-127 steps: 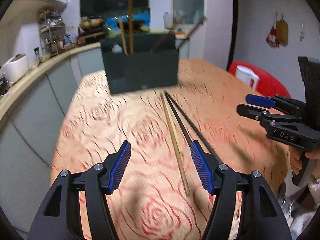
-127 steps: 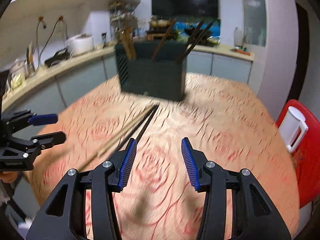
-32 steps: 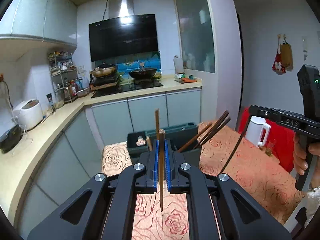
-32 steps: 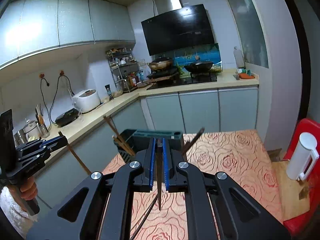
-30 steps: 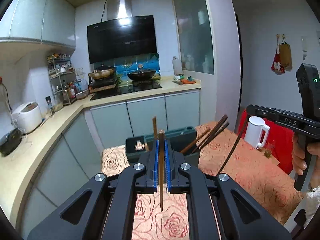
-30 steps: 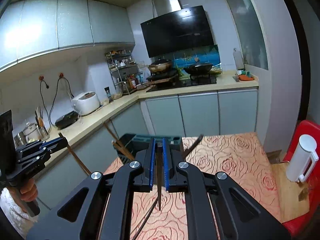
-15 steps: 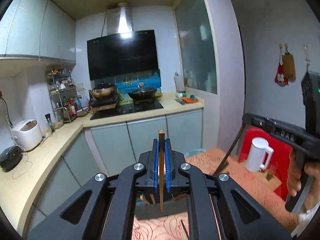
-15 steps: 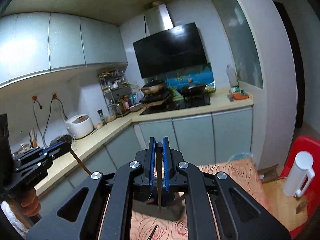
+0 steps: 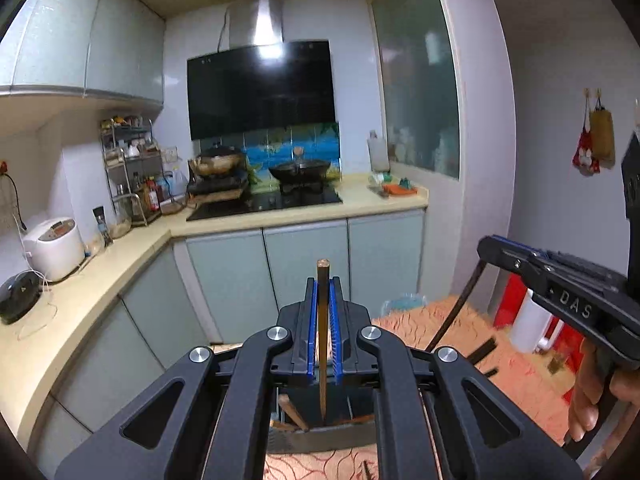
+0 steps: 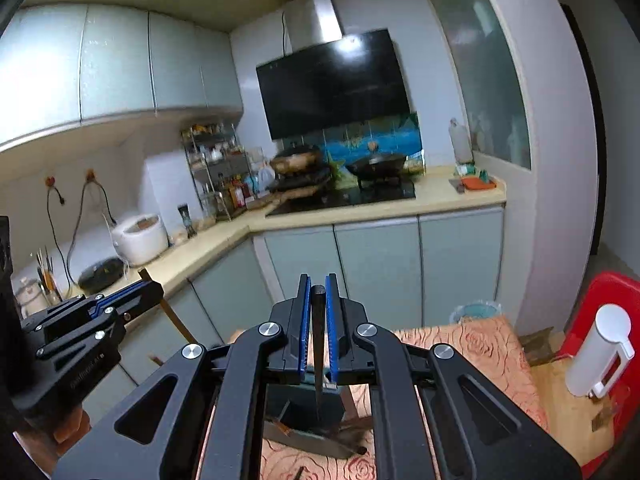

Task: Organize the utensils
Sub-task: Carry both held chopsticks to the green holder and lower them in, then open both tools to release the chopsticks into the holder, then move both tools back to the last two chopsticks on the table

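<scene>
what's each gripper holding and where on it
Left gripper clamps a light wooden chopstick near its blunt top end; right gripper clamps a black chopstick likewise.

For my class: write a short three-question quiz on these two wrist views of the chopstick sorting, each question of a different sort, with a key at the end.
1. True or false: the left tongs are shut on a light wooden chopstick.
2. Multiple choice: what do the right tongs hold? A) a spoon B) a dark chopstick C) nothing
3. Fill in: below both held chopsticks stands the dark utensil ____ on the rose-patterned tablecloth.

Key: 1 true; 2 B; 3 holder
</scene>
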